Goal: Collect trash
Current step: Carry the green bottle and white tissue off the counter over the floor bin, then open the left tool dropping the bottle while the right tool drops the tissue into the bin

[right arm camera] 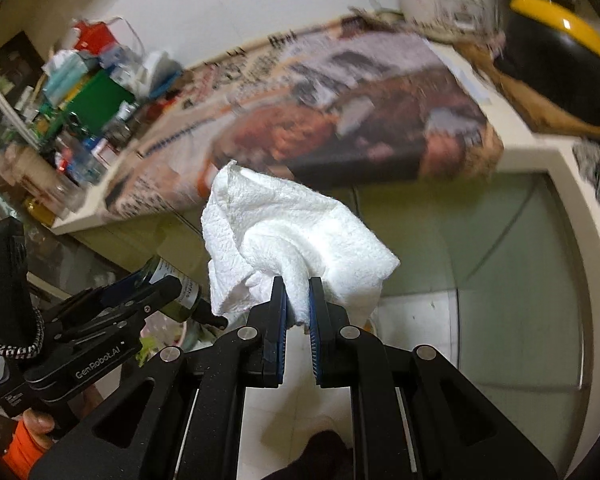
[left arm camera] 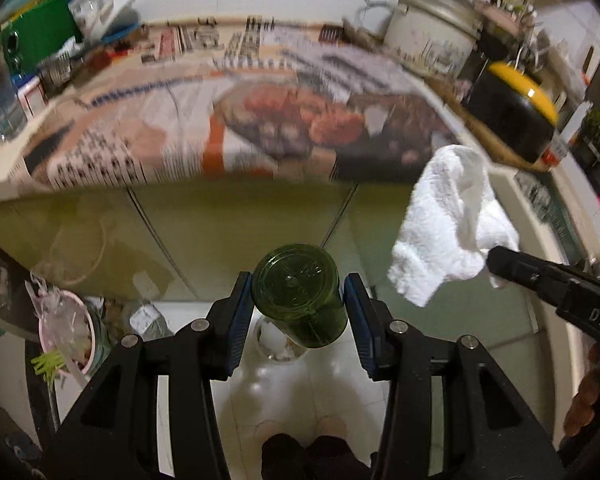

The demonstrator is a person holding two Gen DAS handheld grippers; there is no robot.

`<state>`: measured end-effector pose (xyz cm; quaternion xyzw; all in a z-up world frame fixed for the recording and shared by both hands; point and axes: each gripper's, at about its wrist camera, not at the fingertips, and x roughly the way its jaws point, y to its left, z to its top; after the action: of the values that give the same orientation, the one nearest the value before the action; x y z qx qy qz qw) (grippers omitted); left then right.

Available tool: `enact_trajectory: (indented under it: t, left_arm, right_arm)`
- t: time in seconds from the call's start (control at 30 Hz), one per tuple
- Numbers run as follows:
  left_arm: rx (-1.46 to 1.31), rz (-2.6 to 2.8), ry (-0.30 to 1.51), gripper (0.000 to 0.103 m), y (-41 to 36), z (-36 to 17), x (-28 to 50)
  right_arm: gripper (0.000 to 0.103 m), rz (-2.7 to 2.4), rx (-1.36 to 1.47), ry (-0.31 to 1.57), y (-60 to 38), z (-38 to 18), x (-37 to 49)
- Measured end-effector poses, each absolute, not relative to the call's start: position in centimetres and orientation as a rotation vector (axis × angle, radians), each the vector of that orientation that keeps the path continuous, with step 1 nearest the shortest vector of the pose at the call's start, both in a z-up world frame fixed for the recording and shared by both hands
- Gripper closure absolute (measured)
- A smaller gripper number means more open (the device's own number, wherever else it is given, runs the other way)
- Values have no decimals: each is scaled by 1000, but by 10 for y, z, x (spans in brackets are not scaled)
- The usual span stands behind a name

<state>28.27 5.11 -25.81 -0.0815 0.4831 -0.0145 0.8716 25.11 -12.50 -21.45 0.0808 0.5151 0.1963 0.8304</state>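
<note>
My left gripper (left arm camera: 299, 294) is shut on a green glass bottle (left arm camera: 300, 294), held with its base toward the camera, off the counter's front edge and above the floor. The bottle also shows in the right wrist view (right arm camera: 176, 286), in the left gripper (right arm camera: 140, 300). My right gripper (right arm camera: 298, 300) is shut on a crumpled white paper towel (right arm camera: 292, 232), also held in the air in front of the counter. In the left wrist view the towel (left arm camera: 448, 224) hangs from the right gripper's fingers (left arm camera: 512, 266) to the right of the bottle.
A counter (left arm camera: 4, 184) covered with newspaper (left arm camera: 228, 120) lies ahead, with green cabinet doors (left arm camera: 220, 216) below. A rice cooker (left arm camera: 432, 28) and a black-and-yellow pot (left arm camera: 512, 112) stand at the right, clutter at the left. A pink bin (left arm camera: 66, 332) with rubbish sits on the floor at the left.
</note>
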Motion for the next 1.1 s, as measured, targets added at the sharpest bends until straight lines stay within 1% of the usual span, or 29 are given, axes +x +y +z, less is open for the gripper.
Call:
enact_trajectory:
  t: [0.2,0.4,0.7,0.8,0.87,0.9,1.0,1.07,1.1]
  left_arm:
    - [-198,10,1084,58,42,-343,293]
    - [-243,60,1106,58,45,-439,303]
    - [-271,96,1112,58,59,-575,312]
    - [-265,101,1114,58,63,-614,314]
    - [-268,98,1119,58,67,-635,317]
    - [-267,98,1122,58,67,-647,319]
    - [-267,89,1138,58,67,-681,323]
    - [-266,83,1150,58,64,-698,325]
    - [-265,78,1158,58,62,-707,327]
  right_arm:
    - [94,406,157,1158,-142,-289,261]
    - [94,411,146,1236,-142,-395,275]
    - [94,478,91,1357,-113,-570,285]
    - [93,511,71,1370,-102,-610,287]
    - [90,559,62,1391,-94,-640,287]
    - [90,569,56,1398,-91,-652,288]
    - [87,589,43,1403,-84,-677,290]
    - [76,587,35,1416,-83,-689,290]
    - [74,581,31,1417,-80,-691,289]
